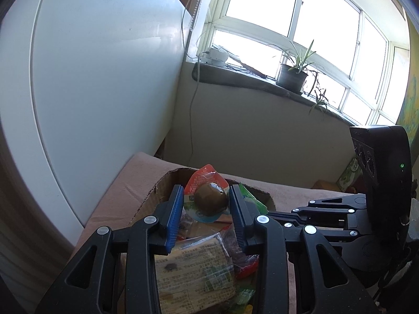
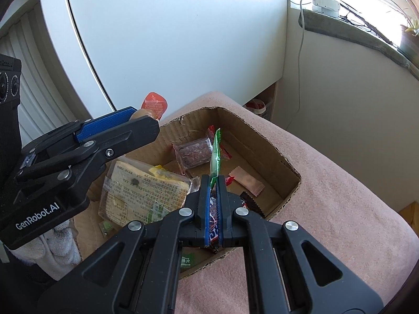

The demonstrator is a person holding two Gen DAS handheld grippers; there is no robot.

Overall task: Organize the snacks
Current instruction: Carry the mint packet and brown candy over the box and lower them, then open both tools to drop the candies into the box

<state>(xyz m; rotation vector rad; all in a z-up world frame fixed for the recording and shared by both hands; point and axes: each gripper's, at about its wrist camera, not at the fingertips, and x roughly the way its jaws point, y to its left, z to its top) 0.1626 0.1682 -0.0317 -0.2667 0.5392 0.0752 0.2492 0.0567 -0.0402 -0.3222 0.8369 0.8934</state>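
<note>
Currently my left claw (image 1: 205,198) grips a red packet with a brown egg (image 1: 209,199) above the cardboard box (image 2: 285,172), while my right claw (image 2: 214,183) is clenched on a green sachet (image 2: 215,154) over the same box on the pink-covered surface (image 2: 327,209).

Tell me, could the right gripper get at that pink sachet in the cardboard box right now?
Probably not yet: the right gripper is shut on a green packet, so its jaws are occupied. Otherwise the pink sachet lies uncovered on the cardboard box floor just ahead.
</note>
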